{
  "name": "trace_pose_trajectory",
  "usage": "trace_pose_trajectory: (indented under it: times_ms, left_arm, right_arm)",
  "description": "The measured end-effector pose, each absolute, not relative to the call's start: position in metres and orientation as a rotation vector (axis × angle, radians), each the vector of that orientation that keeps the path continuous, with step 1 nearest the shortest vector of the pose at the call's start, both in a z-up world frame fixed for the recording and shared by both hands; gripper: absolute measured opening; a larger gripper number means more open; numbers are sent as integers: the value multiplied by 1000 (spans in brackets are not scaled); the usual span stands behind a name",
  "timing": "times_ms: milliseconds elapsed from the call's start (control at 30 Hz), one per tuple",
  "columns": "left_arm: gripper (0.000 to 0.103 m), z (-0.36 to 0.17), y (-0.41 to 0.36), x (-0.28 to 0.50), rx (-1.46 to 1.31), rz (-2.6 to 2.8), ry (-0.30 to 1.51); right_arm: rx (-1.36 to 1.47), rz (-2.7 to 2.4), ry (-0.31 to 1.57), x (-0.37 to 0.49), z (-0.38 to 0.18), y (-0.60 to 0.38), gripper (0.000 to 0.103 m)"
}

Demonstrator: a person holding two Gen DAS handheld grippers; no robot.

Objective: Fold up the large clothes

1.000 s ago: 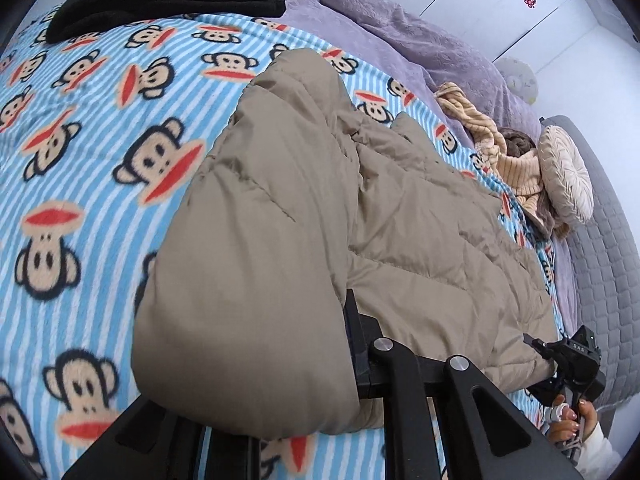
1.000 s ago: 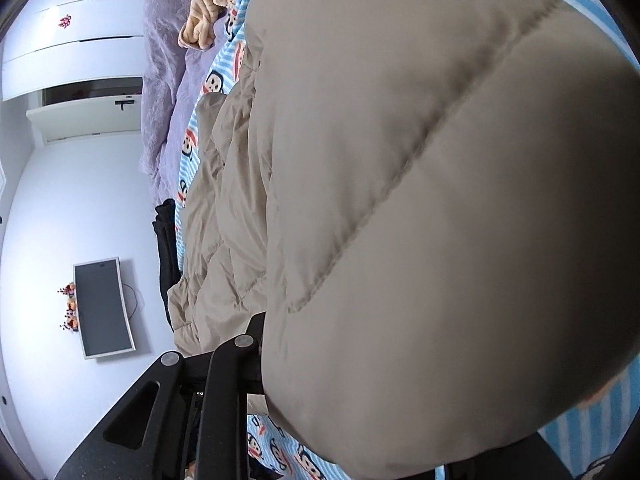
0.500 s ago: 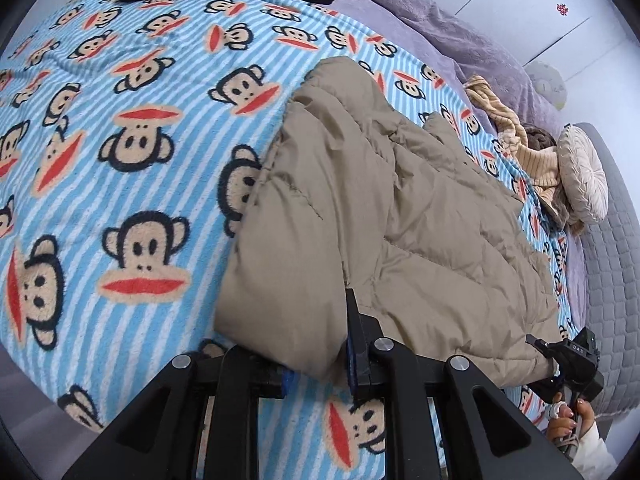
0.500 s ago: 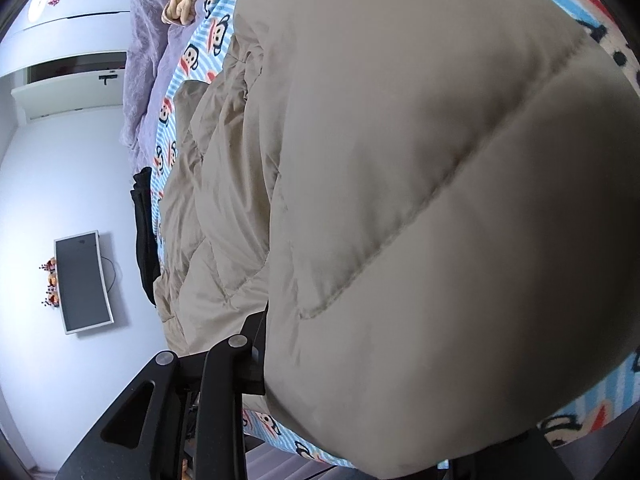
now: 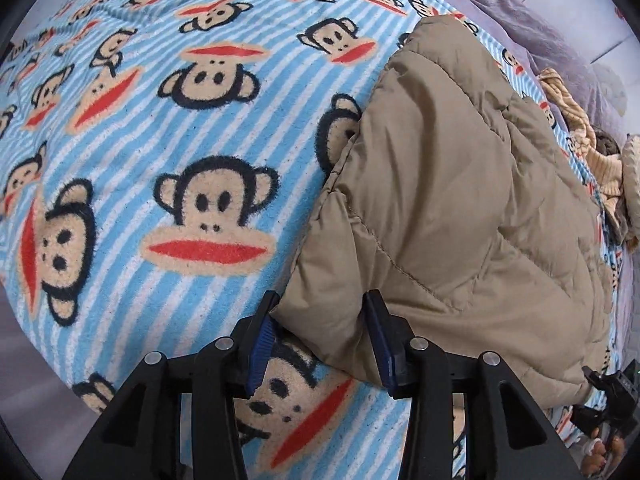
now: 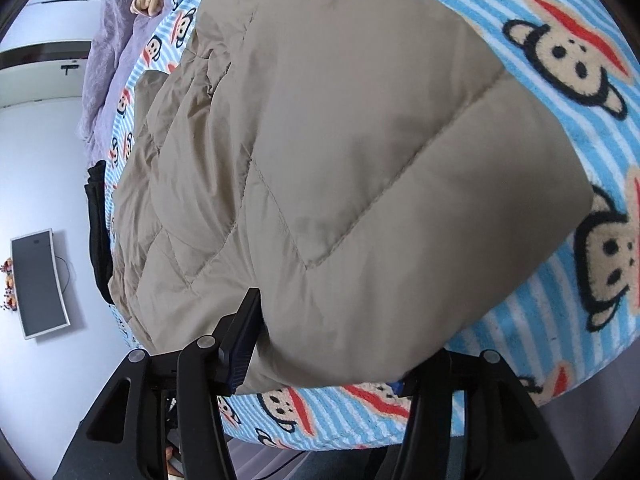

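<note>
A tan quilted puffer jacket [image 5: 460, 208] lies spread on a blue-and-white striped fleece blanket printed with monkey faces [image 5: 168, 128], which covers a bed. Left wrist view: the left gripper [image 5: 318, 336] has its jaws apart, blue-padded fingers [image 5: 259, 340] standing either side of the jacket's near corner; the fabric sits between them without being pinched. At lower right of this view, the right gripper [image 5: 612, 396] is at the jacket's far hem, with a person's hand [image 5: 600, 452] below it. Right wrist view: the right gripper [image 6: 324, 360] has its jaws wide apart, straddling a thick fold of the jacket [image 6: 340, 168]; its left finger [image 6: 240, 344] touches the fabric, the right one is mostly hidden beneath it. Beyond the jacket lie a lilac plush cover [image 6: 108, 52], a black folded garment [image 6: 98, 232] and, on the white wall, a flat dark monitor [image 6: 38, 284].
</note>
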State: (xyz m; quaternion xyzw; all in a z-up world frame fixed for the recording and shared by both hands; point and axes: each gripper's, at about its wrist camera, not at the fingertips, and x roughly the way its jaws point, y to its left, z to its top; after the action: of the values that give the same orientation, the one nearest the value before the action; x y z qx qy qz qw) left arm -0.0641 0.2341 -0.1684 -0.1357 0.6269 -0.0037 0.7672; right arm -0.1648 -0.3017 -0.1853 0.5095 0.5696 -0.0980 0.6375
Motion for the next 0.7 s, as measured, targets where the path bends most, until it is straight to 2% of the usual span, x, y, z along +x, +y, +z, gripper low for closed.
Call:
trace_pose_trajectory:
  times_ms: [400,500,600,633,667,700]
  left_arm:
    - [45,-95,190,-94,-155,-27,1316]
    - [46,-83,178,-106,-146,-38,1307]
    - [47,-73,169,-117,-142,-43,1295]
    - [68,-71,167,-120,-142,-44,1293]
    - [81,-68,166,-123,-144,-42,1285]
    - [95,-64,165,-126,-143,-36,1267]
  right_arm:
    - [978,-80,1359,-175,-142,-266,60]
    - [914,-31,1362,-166,-133,-253,65]
    - [848,10,1361,-166,-123,-247,66]
    - [829,17,1361,-167,-120,-247,66]
    - [816,21,1362,-167,-117,-246,69]
    - [804,24,1362,-168,-115,-245,78]
